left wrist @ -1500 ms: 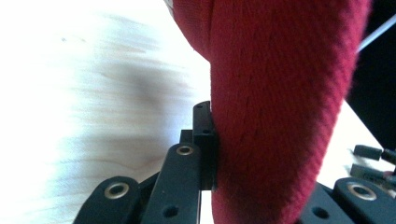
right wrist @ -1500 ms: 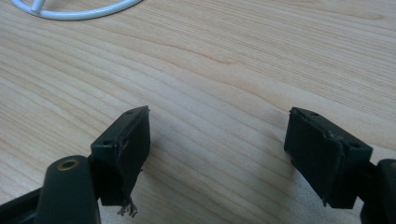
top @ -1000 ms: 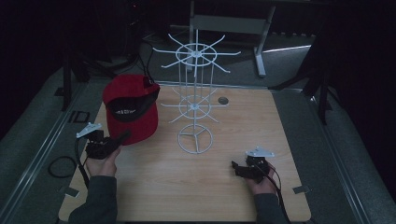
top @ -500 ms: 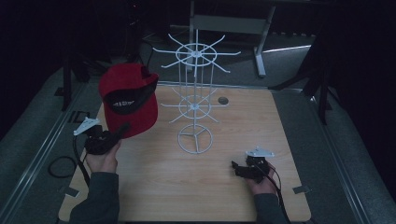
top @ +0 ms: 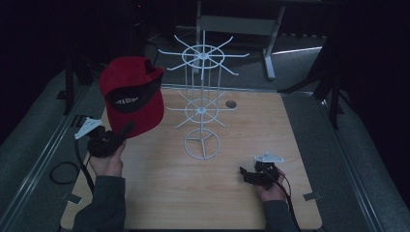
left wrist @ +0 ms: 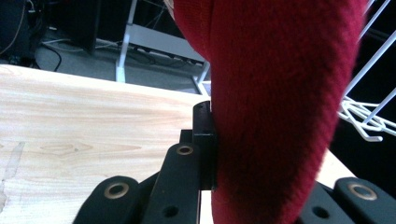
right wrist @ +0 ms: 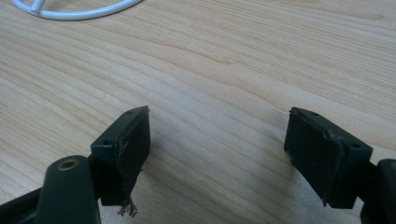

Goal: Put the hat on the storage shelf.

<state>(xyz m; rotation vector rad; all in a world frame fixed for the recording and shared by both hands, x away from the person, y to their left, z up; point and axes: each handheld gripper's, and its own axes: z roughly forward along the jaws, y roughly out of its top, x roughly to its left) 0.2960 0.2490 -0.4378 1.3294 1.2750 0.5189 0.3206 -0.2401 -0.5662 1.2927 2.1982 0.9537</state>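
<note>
Left jaws: clamped on red cap (top: 131,94), left of wire rack (top: 202,104).
Right jaws: spread wide, holding nothing, right of rack's base.

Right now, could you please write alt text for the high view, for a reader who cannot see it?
The left gripper holds a red cap raised above a wooden table, beside a white wire rack. The right gripper rests low on the table, holding nothing. The surroundings are dark.
</note>
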